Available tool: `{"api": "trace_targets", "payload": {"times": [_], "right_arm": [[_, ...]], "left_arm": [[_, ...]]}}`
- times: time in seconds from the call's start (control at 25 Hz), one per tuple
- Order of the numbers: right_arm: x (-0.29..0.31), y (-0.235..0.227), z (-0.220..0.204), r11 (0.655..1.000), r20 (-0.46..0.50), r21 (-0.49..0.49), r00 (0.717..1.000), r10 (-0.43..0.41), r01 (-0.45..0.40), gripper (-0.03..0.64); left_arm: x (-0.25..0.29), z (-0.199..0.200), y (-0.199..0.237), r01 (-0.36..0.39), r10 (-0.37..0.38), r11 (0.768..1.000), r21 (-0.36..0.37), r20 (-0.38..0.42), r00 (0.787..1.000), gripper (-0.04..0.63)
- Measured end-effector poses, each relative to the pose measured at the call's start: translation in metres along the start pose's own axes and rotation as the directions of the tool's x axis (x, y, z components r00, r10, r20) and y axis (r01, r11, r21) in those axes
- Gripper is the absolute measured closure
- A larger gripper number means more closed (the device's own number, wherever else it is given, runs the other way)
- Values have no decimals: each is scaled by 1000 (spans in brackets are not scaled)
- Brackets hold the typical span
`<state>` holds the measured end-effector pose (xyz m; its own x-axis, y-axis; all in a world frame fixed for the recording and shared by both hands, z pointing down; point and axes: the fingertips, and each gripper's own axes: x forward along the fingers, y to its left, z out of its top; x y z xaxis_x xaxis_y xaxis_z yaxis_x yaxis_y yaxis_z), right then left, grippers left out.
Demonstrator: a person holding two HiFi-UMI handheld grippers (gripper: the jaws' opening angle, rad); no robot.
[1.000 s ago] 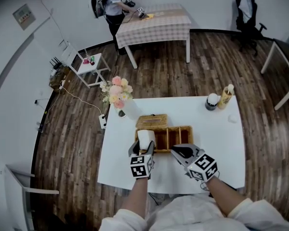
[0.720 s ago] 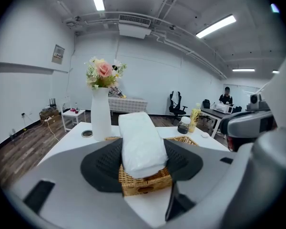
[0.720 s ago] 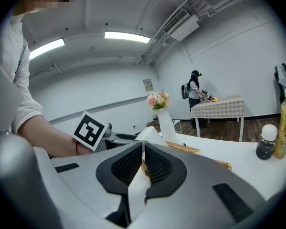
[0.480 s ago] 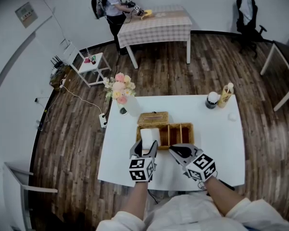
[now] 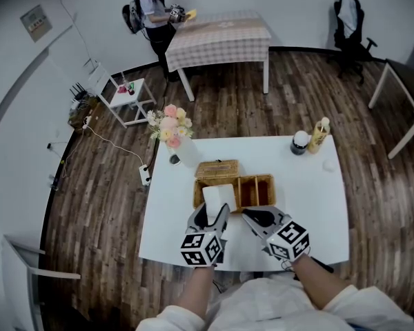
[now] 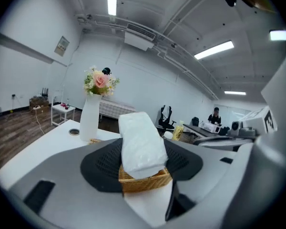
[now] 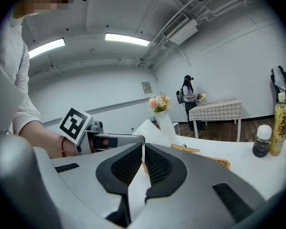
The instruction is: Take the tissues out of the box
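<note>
At the table's [image 5: 310, 205] far left corner stands a smooth white vase [image 5: 186, 154] of pink and cream flowers [image 5: 168, 124]. The left gripper [image 5: 214, 210] pinches the pack [image 6: 141, 144] of tissues between its dark meshed pads. The pack is a soft white oblong in crinkled film, tilted, and raised over the left compartment of the box [image 5: 265, 180]. The box is tan woven wicker, rectangular, with dividers. A flat wicker panel [image 5: 217, 169] lies just behind it. The right gripper [image 5: 250, 214] is near the box's front edge, its jaws pressed together with nothing between them. Near the far right corner a dark round bottle [image 5: 300, 143] with a white cap stands beside a tall yellow one [image 5: 319, 135].

The pack's lower end overlaps the box's rim in the left gripper view, so I cannot tell whether it has cleared the compartment. The left gripper's jaws cover the pack's sides.
</note>
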<state>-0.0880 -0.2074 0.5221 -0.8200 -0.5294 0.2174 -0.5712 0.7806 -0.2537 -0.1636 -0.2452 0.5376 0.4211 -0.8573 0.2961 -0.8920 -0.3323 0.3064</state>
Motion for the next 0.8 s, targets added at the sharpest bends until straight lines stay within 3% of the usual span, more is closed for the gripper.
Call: {"api": "trace_targets", "payload": {"times": [0.16,0.36,0.52,0.68,0.8], "right_arm": [[-7,5,8,1000,24,-2,1000,-6,6,578],[-12,10,18,1000,52,-23,999,-11,12,578],[-18,16,28,999,65,-42,998,-12,14,578],[-25,24,38,997,88,-77,996,-5,12,578],[-30,31,46,996,99,-94,995,3,6,578]], "left_arm": [[-9,14,-10,51,-39,984,-173,72,997,347],[-16,23,-22,112,-75,947,-302,130,989,347],[-20,27,-27,160,-94,892,-424,172,981,347],[-24,27,-31,214,-111,809,-548,214,970,347],[-26,29,-35,238,-122,776,-584,232,965,347]]}}
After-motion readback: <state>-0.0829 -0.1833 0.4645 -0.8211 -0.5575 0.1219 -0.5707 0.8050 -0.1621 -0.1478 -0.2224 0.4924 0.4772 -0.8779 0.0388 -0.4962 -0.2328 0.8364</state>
